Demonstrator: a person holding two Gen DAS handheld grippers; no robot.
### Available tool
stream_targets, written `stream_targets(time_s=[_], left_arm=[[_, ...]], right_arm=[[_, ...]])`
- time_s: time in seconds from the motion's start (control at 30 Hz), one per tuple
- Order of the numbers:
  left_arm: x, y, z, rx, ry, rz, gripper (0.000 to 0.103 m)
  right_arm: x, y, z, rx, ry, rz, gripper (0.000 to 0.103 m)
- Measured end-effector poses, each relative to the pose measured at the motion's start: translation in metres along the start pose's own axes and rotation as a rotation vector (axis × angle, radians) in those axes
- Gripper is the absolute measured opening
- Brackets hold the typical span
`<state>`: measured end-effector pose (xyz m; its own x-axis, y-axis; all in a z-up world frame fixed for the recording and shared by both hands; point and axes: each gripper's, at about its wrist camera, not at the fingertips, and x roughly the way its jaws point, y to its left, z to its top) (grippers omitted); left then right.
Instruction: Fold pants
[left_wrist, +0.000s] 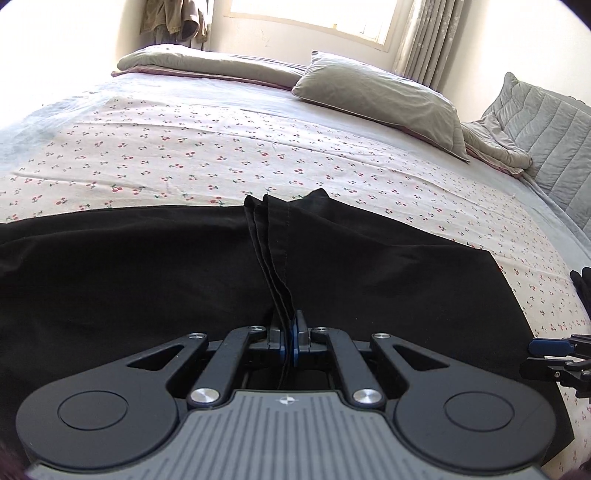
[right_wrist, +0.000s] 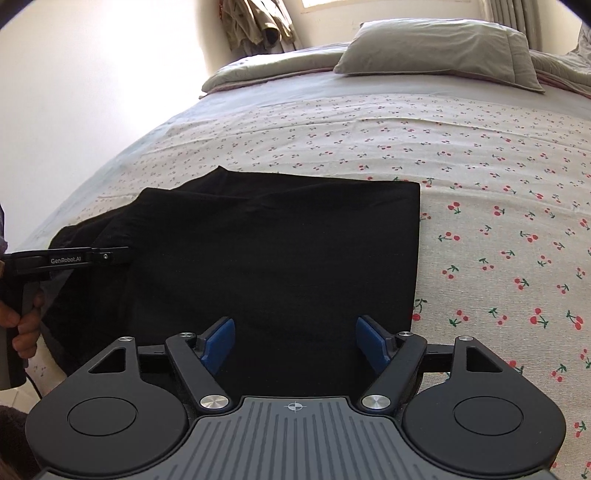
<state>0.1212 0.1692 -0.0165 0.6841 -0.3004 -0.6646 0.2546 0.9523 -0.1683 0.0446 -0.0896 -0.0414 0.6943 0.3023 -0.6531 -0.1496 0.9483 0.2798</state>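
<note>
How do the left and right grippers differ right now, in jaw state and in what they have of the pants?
The left gripper is shut, its pads clamping a bunched edge of the black pants; the right gripper stands open, pads wide apart, gripping nothing. The left lifts its layered fabric off the bed; the right hovers over a flat-lying part near the pants' straight right edge. Both have blue pads and black linkages.

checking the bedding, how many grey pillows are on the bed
2. One plump grey pillow lies at the head of the bed near the window; a flatter grey pillow lies beside it toward the corner. Others may be hidden.
</note>
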Motion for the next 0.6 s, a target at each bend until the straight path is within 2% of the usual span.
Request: stream_targets(time_s=[0.13,0.33,0.6], left_arm=[[-0.009,0.023,0.009,0.024,-0.01,0.082,0.004],[-0.025,0.067,0.019,-0.035,-0.022,0.242,0.004],[-0.035,0.099,0.03,-0.021,-0.026,0.447,0.004]], right_arm=[[0.002,0.002,0.002,0.002,-0.002,0.015,0.074],[0.006,-0.003,0.006,0.024,0.001,0.002,0.077],[0.012,-0.004,0.007,0.034,0.014,0.012,0.078]])
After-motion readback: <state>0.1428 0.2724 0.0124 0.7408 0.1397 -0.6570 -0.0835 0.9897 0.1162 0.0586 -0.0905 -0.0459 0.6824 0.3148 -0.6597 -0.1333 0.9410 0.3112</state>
